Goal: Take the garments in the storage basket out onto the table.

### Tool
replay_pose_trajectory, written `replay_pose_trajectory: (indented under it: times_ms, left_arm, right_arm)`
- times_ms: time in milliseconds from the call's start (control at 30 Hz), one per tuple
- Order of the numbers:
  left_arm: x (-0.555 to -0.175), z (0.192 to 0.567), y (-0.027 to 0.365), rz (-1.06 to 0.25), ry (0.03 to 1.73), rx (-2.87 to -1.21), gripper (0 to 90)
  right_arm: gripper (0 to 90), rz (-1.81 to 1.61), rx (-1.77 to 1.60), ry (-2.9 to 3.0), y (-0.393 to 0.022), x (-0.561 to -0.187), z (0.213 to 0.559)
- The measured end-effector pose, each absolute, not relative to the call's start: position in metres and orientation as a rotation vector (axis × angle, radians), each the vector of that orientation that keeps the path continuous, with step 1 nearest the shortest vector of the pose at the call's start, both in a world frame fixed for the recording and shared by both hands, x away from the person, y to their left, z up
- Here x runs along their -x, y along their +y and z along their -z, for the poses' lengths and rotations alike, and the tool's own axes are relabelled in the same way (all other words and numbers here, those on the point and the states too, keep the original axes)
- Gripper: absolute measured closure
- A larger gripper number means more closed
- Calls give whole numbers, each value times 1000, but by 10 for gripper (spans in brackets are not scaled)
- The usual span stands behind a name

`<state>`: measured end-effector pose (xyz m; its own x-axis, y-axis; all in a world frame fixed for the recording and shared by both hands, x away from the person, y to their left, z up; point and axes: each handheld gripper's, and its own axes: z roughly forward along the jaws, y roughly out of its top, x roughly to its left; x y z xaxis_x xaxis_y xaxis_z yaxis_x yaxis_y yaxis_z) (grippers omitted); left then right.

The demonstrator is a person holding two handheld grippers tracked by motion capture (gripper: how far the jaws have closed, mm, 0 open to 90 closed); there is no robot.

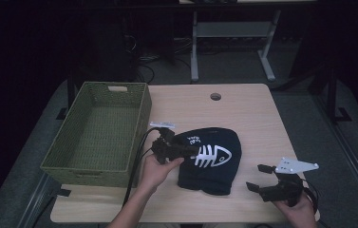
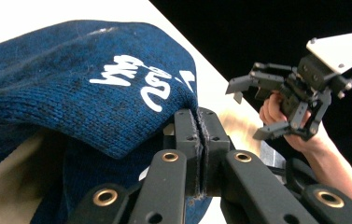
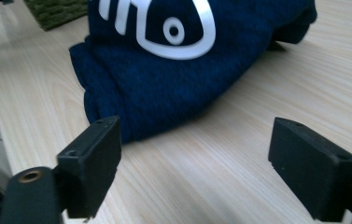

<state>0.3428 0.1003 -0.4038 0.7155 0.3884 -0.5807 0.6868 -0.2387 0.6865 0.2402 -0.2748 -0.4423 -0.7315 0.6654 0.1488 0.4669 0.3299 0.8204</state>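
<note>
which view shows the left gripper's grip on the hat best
The left gripper view: the left gripper jaws pinch the blue knit hat edge, close up. The high view shows gripper over hat from afar; the right gripper view shows just the hat's front.

left tool [image 1: 193, 151]: black jaws, brass rivets, black cable | right tool [image 1: 258, 176]: black, grey three-cornered screwed plate

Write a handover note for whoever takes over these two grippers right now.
Left gripper: shut on the edge of the navy knit hat, pinching a fold of its fabric.
Right gripper: open, holding nothing, poised over the table to the right of the hat.
Hat: lies on the table, right of the green basket, fish-bone print up.
Done: the hat is gripped.
Left: probably lift it into the basket, which holds nothing yet.
</note>
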Motion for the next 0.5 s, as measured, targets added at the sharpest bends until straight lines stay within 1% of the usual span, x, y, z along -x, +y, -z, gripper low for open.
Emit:
replay_pose_trajectory:
  times_ms: [233,267,300,367,433,500]
  left_arm:
    - [-329,418,99,367,825,-1891,882]
    - [-326,421,99,367,825,-1898,882]
    - [-325,422,98,369,823,-1903,881]
    - [-321,427,97,380,826,-1900,880]
    - [-319,430,96,382,822,-1907,878]
    - [-316,433,95,381,819,-1919,877]
  right_arm:
    - [234,-1387,-987,2404,-267,-246,437]
    - [253,-1391,-985,2409,-266,-246,435]
    - [292,-1396,-977,2415,-265,-248,434]
    - [334,-1406,-965,2421,-263,-250,431]
    - [448,-1425,-947,2451,-258,-255,427]
    - [529,-1431,-927,2470,-252,-258,425]
